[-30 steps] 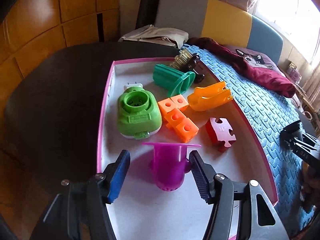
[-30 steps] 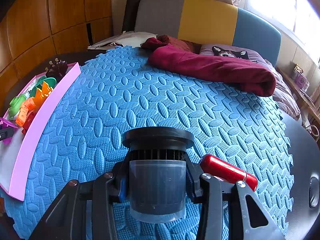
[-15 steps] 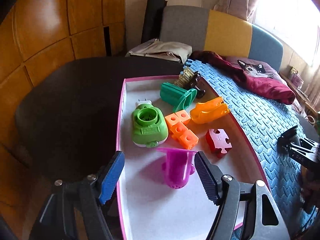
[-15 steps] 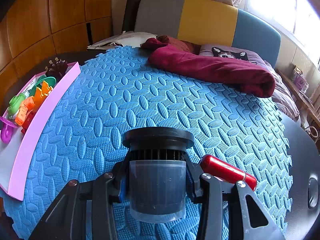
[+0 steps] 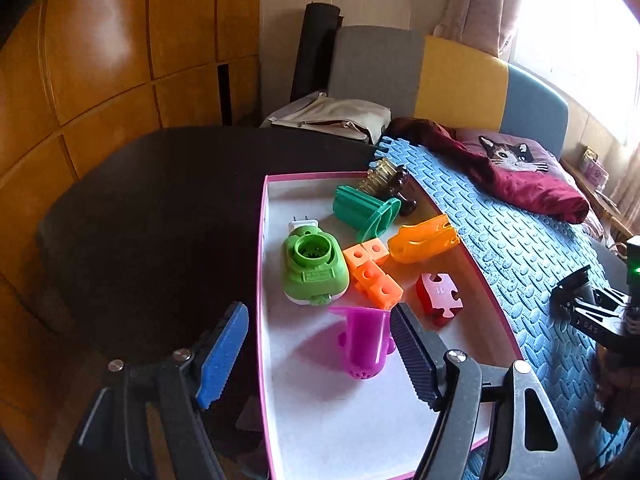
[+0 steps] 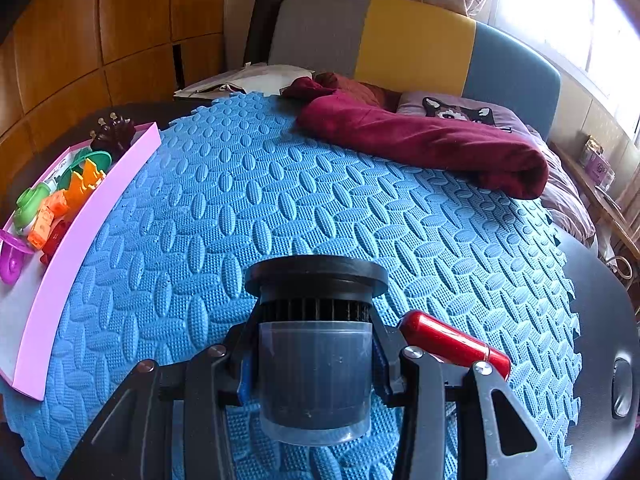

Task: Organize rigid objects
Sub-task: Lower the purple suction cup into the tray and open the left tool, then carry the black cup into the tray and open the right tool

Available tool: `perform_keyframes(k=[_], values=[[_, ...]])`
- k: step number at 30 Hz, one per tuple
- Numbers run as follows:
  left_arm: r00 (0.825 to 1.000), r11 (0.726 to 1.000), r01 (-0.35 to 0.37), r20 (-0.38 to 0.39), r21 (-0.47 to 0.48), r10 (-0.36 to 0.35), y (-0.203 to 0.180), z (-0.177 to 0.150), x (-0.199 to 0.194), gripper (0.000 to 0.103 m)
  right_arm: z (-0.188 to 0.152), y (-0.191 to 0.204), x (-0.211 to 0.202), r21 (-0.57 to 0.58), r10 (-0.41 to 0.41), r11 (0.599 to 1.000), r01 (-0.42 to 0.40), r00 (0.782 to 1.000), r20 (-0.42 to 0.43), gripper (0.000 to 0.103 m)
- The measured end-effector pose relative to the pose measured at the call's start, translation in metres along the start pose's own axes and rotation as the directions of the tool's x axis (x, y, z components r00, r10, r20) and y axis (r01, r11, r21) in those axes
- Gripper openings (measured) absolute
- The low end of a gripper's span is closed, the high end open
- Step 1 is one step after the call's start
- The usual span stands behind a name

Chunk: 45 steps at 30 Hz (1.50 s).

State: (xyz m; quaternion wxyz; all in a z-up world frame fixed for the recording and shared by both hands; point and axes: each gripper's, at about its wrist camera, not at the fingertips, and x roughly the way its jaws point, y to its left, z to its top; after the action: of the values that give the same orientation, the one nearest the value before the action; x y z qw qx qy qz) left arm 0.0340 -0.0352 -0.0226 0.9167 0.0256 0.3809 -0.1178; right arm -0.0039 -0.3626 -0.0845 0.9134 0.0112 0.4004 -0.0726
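Backing up off the purple funnel point(image 5: 366, 342) it left lying between its spread fingers in the pink tray point(image 5: 262, 280), the left gripper point(image 5: 320, 354) risked nudging it, while the right gripper point(image 6: 312, 364) stayed clamped on the grey canister point(image 6: 314, 372).

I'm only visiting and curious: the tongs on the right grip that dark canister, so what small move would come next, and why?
Probably carry it toward the pink tray. The right tongs are clamped on the dark canister above the blue mat, while the other sorted toys already lie in that tray.
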Motion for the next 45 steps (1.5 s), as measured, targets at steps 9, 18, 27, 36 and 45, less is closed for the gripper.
perform_keyframes(k=[9, 18, 27, 36, 45], values=[[1.0, 1.0, -0.026, 0.013, -0.009, 0.026, 0.006, 0.001, -0.007, 0.074, 0.0, 0.0, 0.0, 0.0, 0.001, 1.0, -0.001, 1.0, -0.002, 0.043], [0.999, 0.999, -0.039, 0.02, -0.019, 0.039, 0.012, 0.0, -0.011, 0.074, 0.0, 0.003, 0.0, -0.021, -0.024, 1.0, 0.024, 1.0, 0.001, 0.043], [0.999, 0.999, -0.041, 0.028, -0.031, 0.042, 0.019, 0.001, -0.015, 0.074, 0.001, 0.002, -0.002, 0.049, -0.033, 0.998, 0.034, 0.999, -0.026, 0.043], [0.999, 0.998, -0.031, 0.023, -0.055, 0.033, 0.029, -0.002, -0.014, 0.074, -0.003, 0.015, -0.008, 0.146, 0.051, 0.988, -0.044, 0.998, -0.046, 0.043], [0.999, 0.997, -0.026, 0.025, -0.072, 0.028, 0.035, -0.003, -0.013, 0.074, 0.002, 0.046, -0.026, 0.144, 0.135, 0.981, -0.132, 0.991, -0.01, 0.043]])
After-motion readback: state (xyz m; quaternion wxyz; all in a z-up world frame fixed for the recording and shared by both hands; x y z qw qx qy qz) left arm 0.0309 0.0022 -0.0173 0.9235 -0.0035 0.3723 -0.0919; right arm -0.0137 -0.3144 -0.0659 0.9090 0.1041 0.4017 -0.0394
